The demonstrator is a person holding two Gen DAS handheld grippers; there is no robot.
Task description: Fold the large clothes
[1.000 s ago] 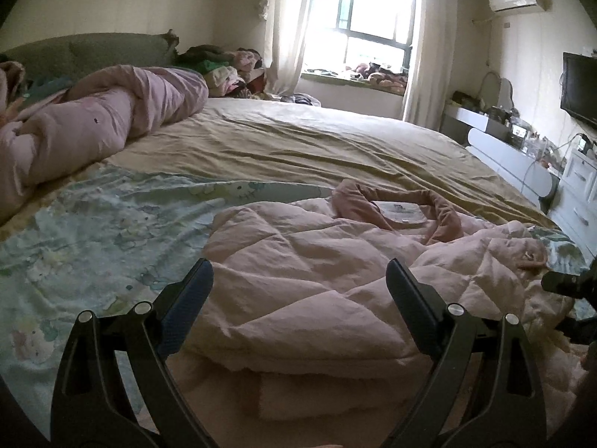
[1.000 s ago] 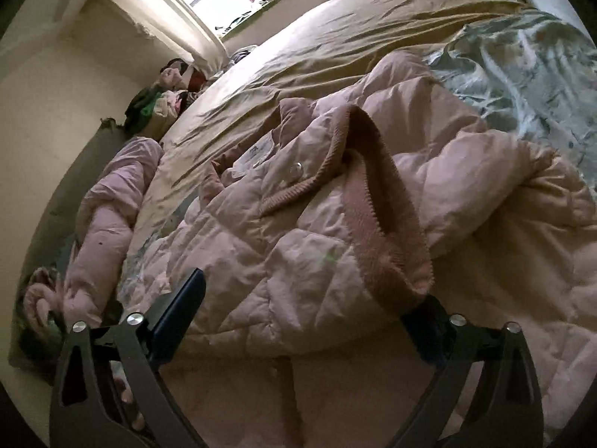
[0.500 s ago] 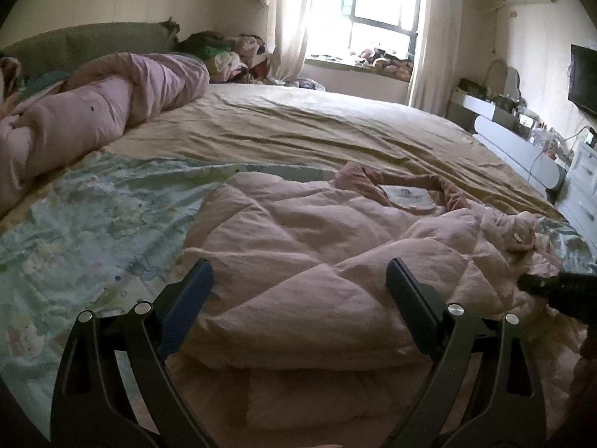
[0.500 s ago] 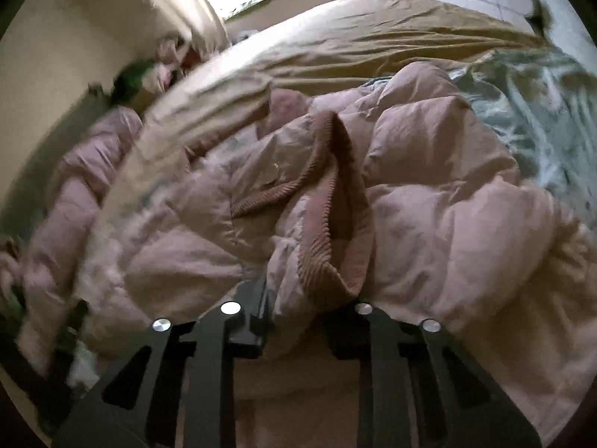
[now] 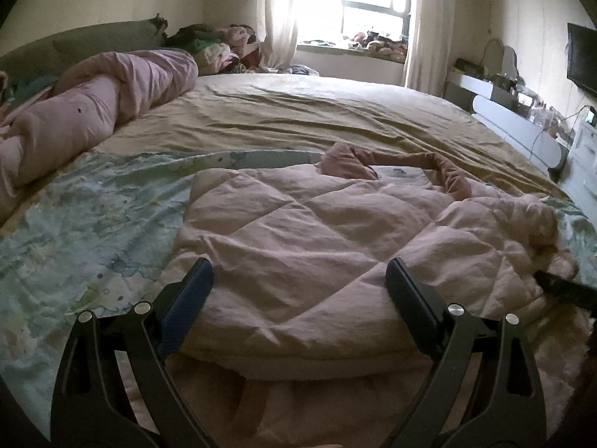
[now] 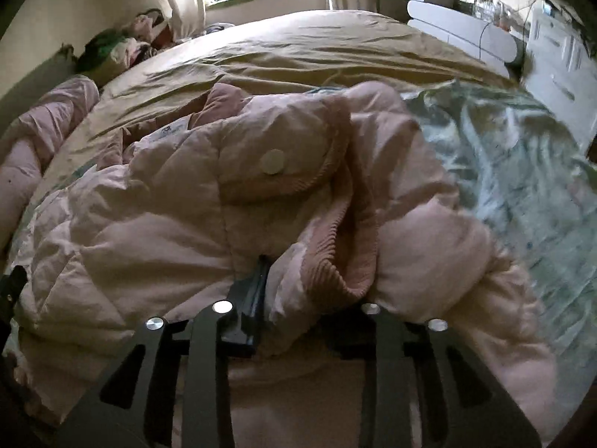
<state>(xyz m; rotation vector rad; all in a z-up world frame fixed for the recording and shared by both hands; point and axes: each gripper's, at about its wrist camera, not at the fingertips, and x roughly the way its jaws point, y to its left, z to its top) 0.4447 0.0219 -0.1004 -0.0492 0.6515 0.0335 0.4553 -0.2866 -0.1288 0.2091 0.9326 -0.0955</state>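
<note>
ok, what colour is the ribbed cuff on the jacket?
Dusty pink, darker than the pale pink quilted jacket; the ribbed cuff shows best in the right wrist view.

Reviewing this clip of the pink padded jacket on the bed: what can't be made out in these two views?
- Right wrist view: the right hand-held gripper jaws are opening; the jacket cuff covers its right finger, so pad contact is unclear.
- Right wrist view: the patterned sheet is motion-blurred.
- Left wrist view: the jacket's near hem is cut off by the bottom edge and the open left hand-held gripper.
- Left wrist view: the collar label is too small to read.
</note>
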